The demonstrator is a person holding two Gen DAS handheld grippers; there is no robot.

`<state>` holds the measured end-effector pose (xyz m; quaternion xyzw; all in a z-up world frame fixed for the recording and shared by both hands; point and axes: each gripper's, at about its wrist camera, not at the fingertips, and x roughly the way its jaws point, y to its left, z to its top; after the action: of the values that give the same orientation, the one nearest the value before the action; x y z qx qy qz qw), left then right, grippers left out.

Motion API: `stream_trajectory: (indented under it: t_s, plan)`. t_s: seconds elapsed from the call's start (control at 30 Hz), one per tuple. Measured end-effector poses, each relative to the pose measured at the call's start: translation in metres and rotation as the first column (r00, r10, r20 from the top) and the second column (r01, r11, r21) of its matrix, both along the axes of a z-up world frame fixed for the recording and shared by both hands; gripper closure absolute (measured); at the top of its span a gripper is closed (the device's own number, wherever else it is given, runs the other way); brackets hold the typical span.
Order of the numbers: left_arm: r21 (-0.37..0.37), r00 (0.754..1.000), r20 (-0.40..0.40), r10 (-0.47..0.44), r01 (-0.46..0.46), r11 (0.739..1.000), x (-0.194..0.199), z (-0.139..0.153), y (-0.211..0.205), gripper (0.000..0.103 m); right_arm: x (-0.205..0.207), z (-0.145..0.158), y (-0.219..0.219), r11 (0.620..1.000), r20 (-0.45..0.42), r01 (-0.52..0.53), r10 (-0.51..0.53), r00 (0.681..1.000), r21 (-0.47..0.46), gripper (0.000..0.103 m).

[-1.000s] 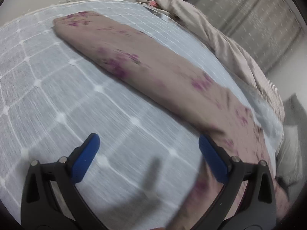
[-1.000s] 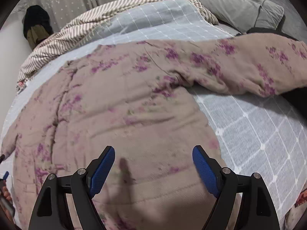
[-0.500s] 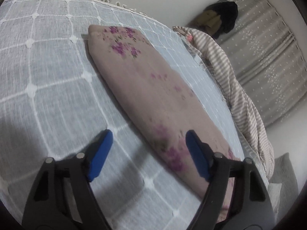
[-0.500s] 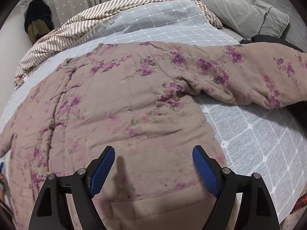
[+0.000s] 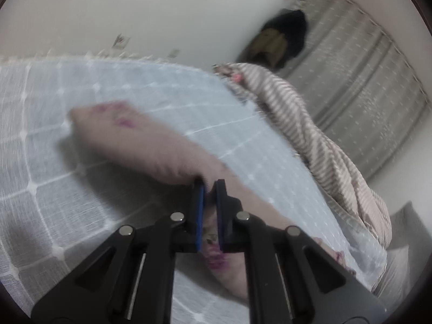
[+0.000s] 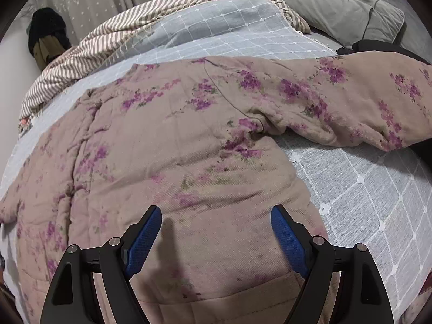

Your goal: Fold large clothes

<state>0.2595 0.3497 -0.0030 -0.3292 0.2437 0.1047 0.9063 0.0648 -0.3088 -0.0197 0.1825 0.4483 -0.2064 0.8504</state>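
Note:
A padded beige jacket with purple flowers (image 6: 167, 145) lies spread on the grey checked bedspread (image 6: 364, 189). My right gripper (image 6: 216, 224) hovers open over its lower part, with nothing between the fingers. The jacket's right sleeve (image 6: 364, 102) stretches out to the right. In the blurred left wrist view, the other sleeve (image 5: 140, 140) runs away to the upper left. My left gripper (image 5: 209, 186) is closing on it, its blue pads pinching the fabric partway along the sleeve's length.
A striped blanket (image 6: 108, 37) is bunched along the bed's far side, also seen as the striped blanket (image 5: 310, 124) in the left view. A grey pillow (image 6: 343, 8) lies at the back right. Dark clothes (image 5: 280, 37) hang by the curtain (image 5: 364, 81).
The left gripper went from wide open beside the sleeve to nearly closed on it, and it rose and tilted up so more wall shows. The right gripper stayed open and drifted slightly over the jacket.

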Motion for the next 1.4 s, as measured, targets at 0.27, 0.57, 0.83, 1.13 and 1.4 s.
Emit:
stream_trajectory:
  t_s: [0.27,0.57,0.83,1.13,1.4]
  plan:
    - [0.119,0.962,0.149,-0.228,0.212,0.970,-0.005,0.089,-0.089,0.101,-0.003,0.003,0.005,0.999,0.016,-0.010,0.010,1.000,0.031,0.019]
    - [0.296,0.766,0.140,-0.627,0.572,0.765,-0.024,0.122,-0.246,0.101,0.002,0.007,0.015,0.998,0.034,-0.030,0.029,0.999,0.049,0.019]
    - [0.316,0.494,-0.049,-0.868,0.832,0.456,-0.039,0.069,-0.368,0.101,0.008,0.006,0.023,0.997,0.030,-0.037,0.035,0.999,0.061,0.019]
    - [0.257,0.343,-0.311,-0.886,0.928,0.269,-0.044,0.002,-0.403,0.068,0.018,0.004,0.039,0.997,0.004,-0.072,0.072,0.997,0.041,0.019]
    - [0.345,0.607,-0.159,-0.779,0.773,0.532,-0.057,0.048,-0.303,0.032,0.050,0.020,0.097,0.964,0.131,-0.266,0.265,0.955,-0.011,0.020]
